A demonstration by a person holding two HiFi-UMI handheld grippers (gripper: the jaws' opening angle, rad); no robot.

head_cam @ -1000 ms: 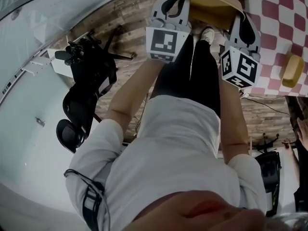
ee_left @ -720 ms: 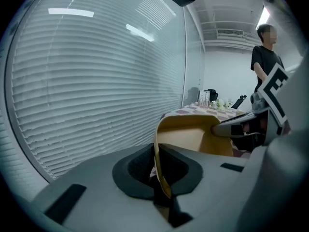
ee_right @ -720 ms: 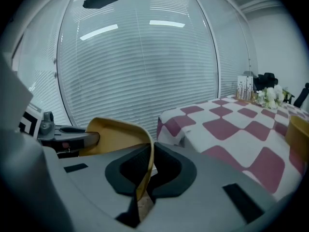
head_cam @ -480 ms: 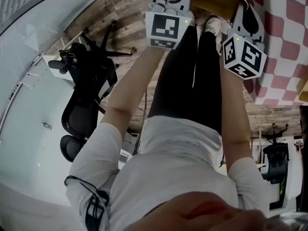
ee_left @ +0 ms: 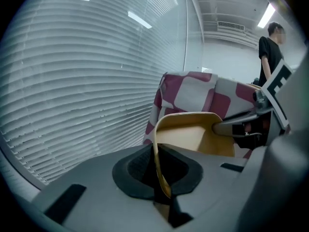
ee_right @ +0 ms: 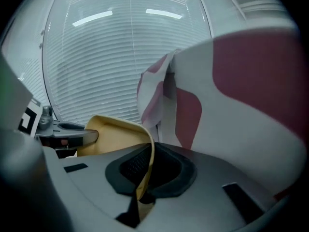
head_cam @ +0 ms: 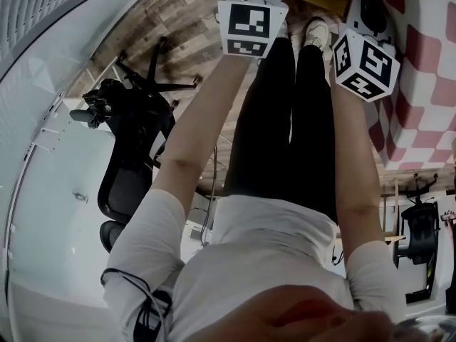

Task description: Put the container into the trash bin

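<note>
One black office chair stands at the left on the wooden plank floor. Next we see the left gripper, with its jaws pressed together on one thin rim of the tan plastic container. The container hangs between both grippers. The right gripper pinches the opposite rim in the same way. Just beside it we see a red-and-white checked cloth.

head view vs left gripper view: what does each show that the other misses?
Head view only: black office chair, wood floor, the person's legs. Left gripper view only: window blinds, a bystander, and the left gripper shut on the rim of the container. Both: the tan container and the checked cloth.
</note>
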